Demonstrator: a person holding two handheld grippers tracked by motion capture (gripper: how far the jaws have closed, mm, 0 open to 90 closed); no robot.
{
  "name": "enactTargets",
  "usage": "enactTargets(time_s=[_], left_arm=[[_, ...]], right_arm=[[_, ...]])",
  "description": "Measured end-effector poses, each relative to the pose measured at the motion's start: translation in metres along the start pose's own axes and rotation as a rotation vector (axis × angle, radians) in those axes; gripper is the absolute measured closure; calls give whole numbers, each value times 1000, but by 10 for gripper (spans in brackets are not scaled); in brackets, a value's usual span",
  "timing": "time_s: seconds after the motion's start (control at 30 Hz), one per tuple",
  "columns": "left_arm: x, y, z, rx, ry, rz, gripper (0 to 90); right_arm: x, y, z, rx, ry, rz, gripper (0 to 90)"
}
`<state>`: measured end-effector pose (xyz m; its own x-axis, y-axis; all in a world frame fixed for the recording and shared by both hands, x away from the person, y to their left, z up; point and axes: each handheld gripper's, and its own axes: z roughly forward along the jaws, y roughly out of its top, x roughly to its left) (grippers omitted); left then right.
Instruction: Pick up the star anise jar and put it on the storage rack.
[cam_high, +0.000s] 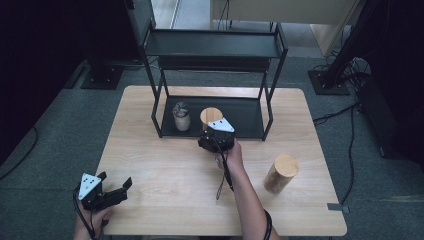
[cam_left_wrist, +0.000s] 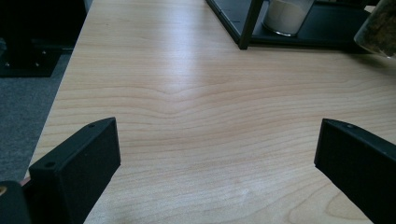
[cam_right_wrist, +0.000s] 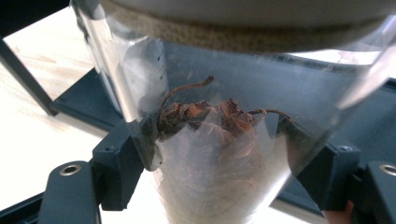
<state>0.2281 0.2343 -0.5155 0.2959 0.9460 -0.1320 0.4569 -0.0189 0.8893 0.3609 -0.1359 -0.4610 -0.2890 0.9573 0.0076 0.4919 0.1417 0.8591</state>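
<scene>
My right gripper (cam_high: 212, 129) is at the front edge of the black rack's lower shelf (cam_high: 245, 117), shut on a glass jar (cam_high: 211, 116) with a round wooden lid. In the right gripper view the jar (cam_right_wrist: 210, 154) sits between the two black jaws (cam_right_wrist: 224, 158); it holds dried brown bits and has a twine band under its lid. That jar also shows at the right edge of the left gripper view (cam_left_wrist: 380, 28). My left gripper (cam_high: 116, 180) rests near the table's front left corner, jaws wide open (cam_left_wrist: 217, 149) over bare wood.
A second jar (cam_high: 181, 116) with a grey top and pale contents stands on the lower shelf, left of the held one; it also shows behind a rack leg (cam_left_wrist: 286, 14). A third wooden-lidded jar (cam_high: 281, 173) stands at the table's right front. The rack's top shelf (cam_high: 212, 44) overhangs.
</scene>
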Motion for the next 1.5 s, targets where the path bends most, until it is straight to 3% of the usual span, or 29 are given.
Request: enactTargets(time_s=[0.37, 1.13, 1.5], left_arm=[[1, 0, 0, -3, -2, -9, 5], [1, 0, 0, -6, -5, -17, 5], [1, 0, 0, -8, -7, -19, 5]], right_arm=[[-4, 18, 13, 4, -13, -9, 252], [-15, 33, 62, 41, -78, -2, 253], [-9, 33, 73, 29, -70, 12, 252]])
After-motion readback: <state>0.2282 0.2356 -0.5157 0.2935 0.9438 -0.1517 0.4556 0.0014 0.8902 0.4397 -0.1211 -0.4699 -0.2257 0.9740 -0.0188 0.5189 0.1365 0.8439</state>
